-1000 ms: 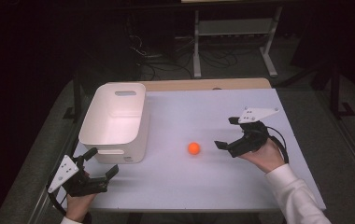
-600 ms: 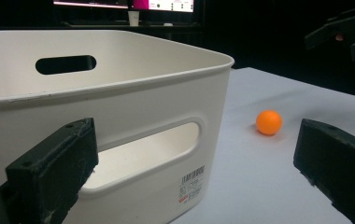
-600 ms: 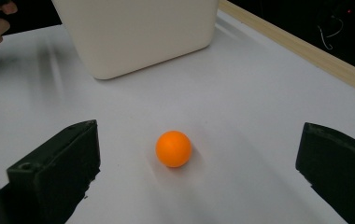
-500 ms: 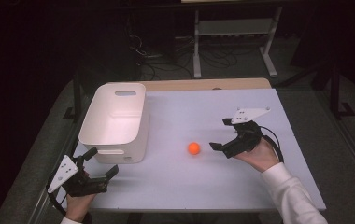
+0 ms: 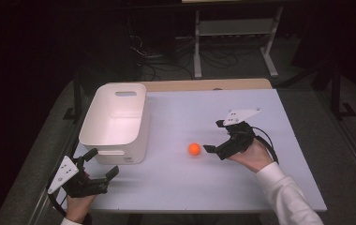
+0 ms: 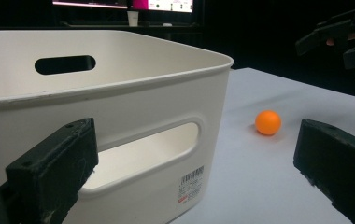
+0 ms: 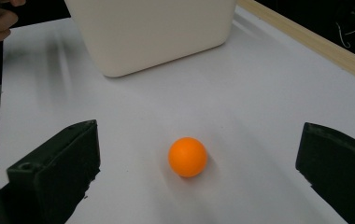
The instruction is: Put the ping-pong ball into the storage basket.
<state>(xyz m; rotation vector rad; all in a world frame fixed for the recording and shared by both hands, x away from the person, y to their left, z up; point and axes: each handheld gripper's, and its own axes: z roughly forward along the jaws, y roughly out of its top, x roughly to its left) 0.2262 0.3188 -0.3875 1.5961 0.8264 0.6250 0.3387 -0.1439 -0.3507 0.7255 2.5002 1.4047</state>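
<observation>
High view: orange ball (image 5: 194,149) lies mid-frame on the tabletop (image 5: 181,183), outside the white bin (image 5: 115,123); right hand-held gripper (image 5: 212,137) spread beside it.
Left gripper view: left hand-held gripper (image 6: 192,163) spread, holding nothing.
Right gripper view: ball between the jaws, ungrasped; pickup remains, I'd say.

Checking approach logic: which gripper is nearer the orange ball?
The right gripper, open and just right of the orange ball. The left gripper is open near the white bin.
</observation>
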